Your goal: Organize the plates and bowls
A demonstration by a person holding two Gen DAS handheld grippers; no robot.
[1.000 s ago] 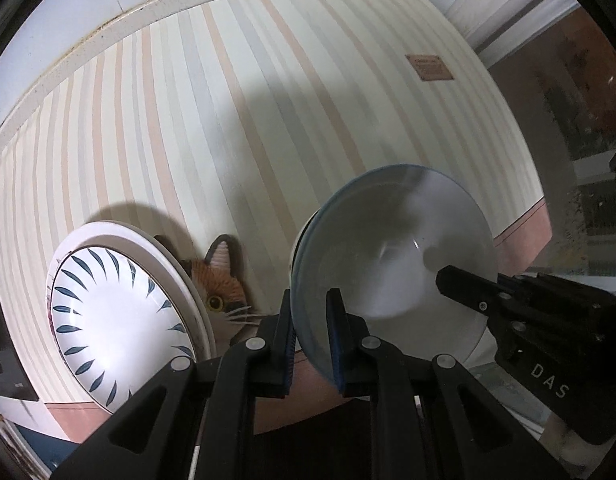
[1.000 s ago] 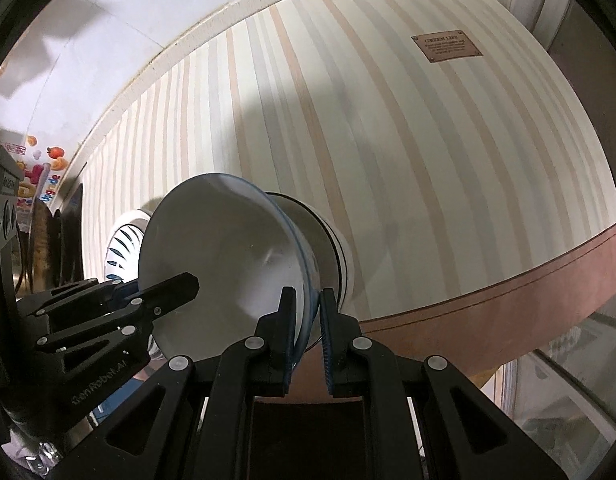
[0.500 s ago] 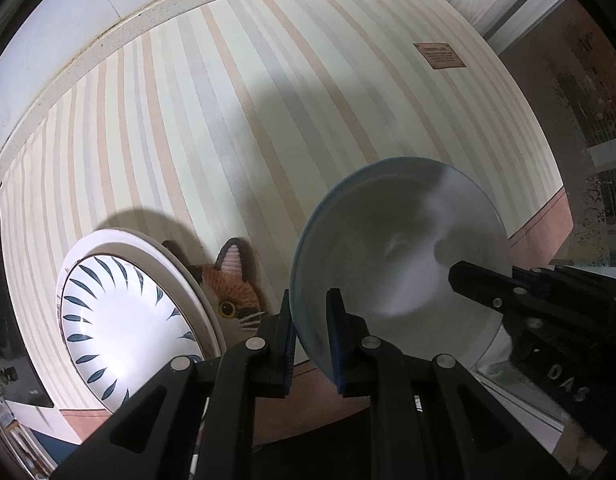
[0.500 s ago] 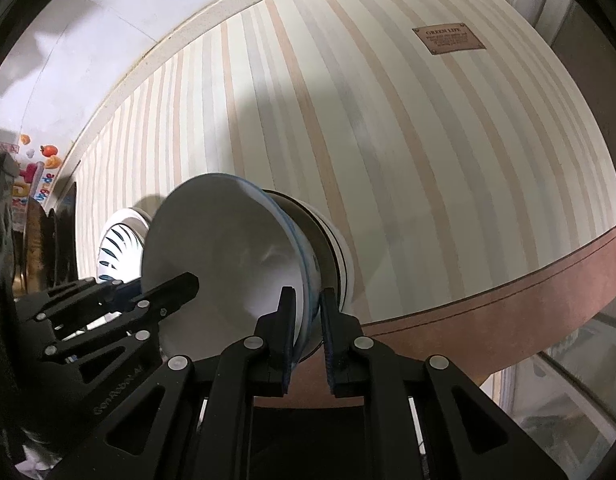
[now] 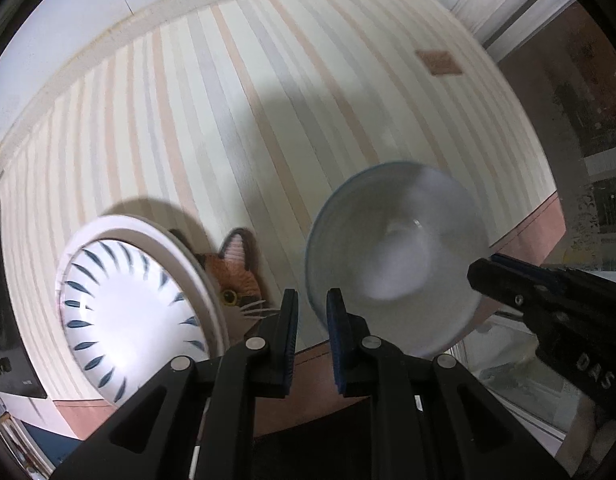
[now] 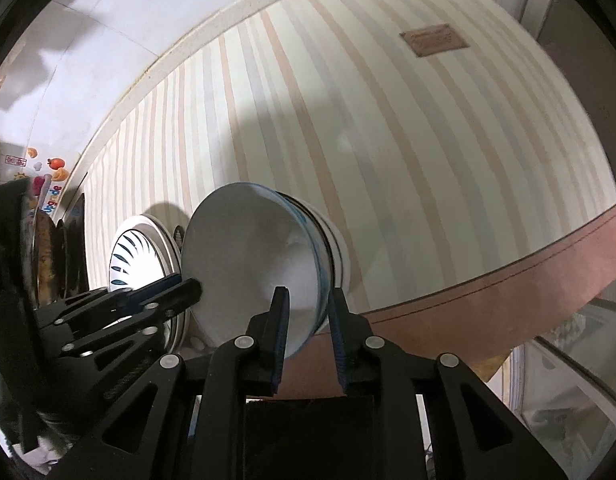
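**Both tools loose around the bowl rim**

- Desk (image 5: 268,120): covered by a cloth with cream, peach and grey stripes and a reddish-brown border along the near edge.
- Blue-leaf plate (image 5: 124,312): white with dark blue leaf strokes round the rim. It sits inside a wider plain white plate (image 5: 148,226), on the left side of the desk.
- White bowl (image 5: 396,264): thin blue line at the rim, right of the plates and clear of them. In the right wrist view it sits nested in a second white bowl (image 6: 338,246) with a dark band. Both are on the cloth.
- Left tool (image 5: 312,320): fingers apart. The bowl's left rim sits in the gap — not pinched, with daylight on the outer side.
- Right tool (image 6: 308,320): fingers apart and straddling the opposite rim, one finger inside the bowl and one outside. The inside finger is off the wall. Can't tell if the outer one touches.
- Cat-face mat (image 5: 236,276): orange, lying flat between plates and bowl, partly under the plate edge.
- Brown label (image 5: 438,62): on the cloth at the far right. Text unreadable.
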